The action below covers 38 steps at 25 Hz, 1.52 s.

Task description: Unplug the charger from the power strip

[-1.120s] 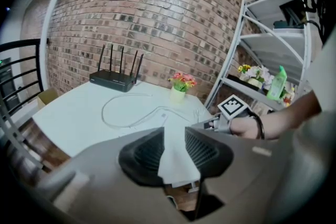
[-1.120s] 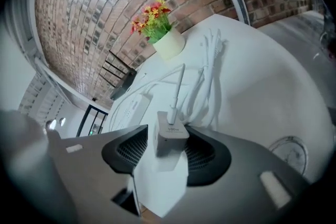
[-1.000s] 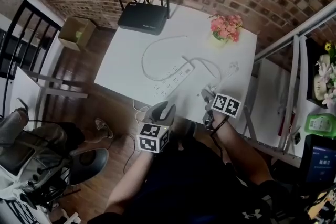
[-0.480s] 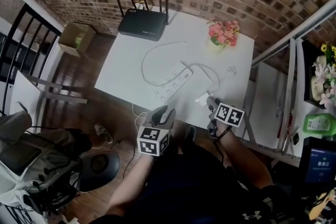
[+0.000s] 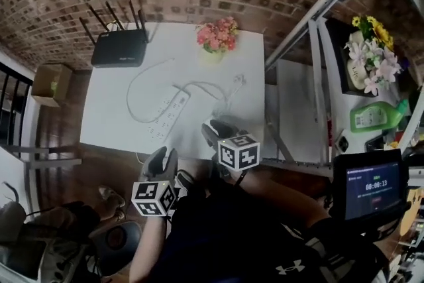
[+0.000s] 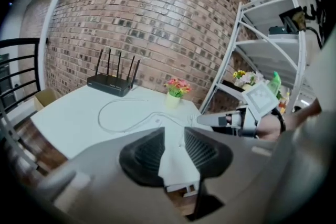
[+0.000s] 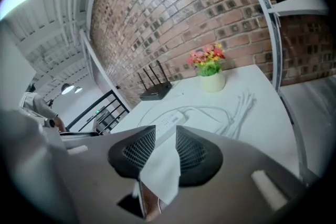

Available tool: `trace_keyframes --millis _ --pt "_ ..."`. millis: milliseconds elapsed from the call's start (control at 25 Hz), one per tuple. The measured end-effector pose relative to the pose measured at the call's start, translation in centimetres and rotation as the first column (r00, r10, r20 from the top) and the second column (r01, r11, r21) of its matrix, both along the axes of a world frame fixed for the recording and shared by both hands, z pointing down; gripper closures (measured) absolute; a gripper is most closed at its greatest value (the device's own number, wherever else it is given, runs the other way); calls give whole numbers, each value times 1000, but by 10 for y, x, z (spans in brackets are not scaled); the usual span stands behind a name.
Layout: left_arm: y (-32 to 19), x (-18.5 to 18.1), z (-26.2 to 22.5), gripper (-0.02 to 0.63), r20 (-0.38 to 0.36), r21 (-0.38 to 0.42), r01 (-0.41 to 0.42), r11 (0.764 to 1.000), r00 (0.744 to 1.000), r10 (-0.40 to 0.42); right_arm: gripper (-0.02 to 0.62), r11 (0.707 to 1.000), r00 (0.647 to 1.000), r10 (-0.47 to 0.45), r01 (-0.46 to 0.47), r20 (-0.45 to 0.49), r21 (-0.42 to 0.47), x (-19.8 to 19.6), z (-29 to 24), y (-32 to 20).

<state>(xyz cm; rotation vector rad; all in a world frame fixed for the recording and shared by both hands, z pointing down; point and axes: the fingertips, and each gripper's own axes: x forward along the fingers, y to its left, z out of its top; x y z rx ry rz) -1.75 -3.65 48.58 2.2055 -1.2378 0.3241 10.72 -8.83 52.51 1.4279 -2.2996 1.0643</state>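
Note:
The white power strip lies mid-table on the white table, with a white cord looping from it. A thin cable runs to a loose bundle on the right. I cannot make out the charger in any view. My right gripper hovers over the table's front edge with its jaws closing. Only the table shows through its gap, and the strip lies ahead of it. My left gripper hangs open just off the front edge, with nothing between its jaws.
A black router and a pot of pink flowers stand at the back by the brick wall. A metal shelf with flowers, a green bottle and a timer screen is at the right. A cardboard box sits on the floor at the left.
My right gripper has lifted off the table's front edge and rolled. The small white charger that lay beside it is out of sight. The head view has swung. The left gripper barely moved.

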Motion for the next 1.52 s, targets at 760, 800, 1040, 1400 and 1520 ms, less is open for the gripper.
trace_keyframes --millis 760,800,1040,1400,1520 --pt "-6 14 -136 600 -140 287 7 958 990 34 581 857 956 -288 286 -62 428 -56 -158 20" --pt "-6 11 -136 600 -135 286 11 958 990 29 583 848 953 -294 295 -73 441 -61 -161 21" --pt "-12 2 -135 600 -117 287 28 958 993 6 583 820 945 -315 319 -91 476 -71 -169 19" --pt "-18 -5 -132 600 -121 279 39 959 993 -5 583 809 945 -308 322 -111 491 -73 -171 17" --pt "-19 -4 -131 600 -119 275 35 961 993 -2 583 808 944 -309 324 -114 491 -73 -171 17"
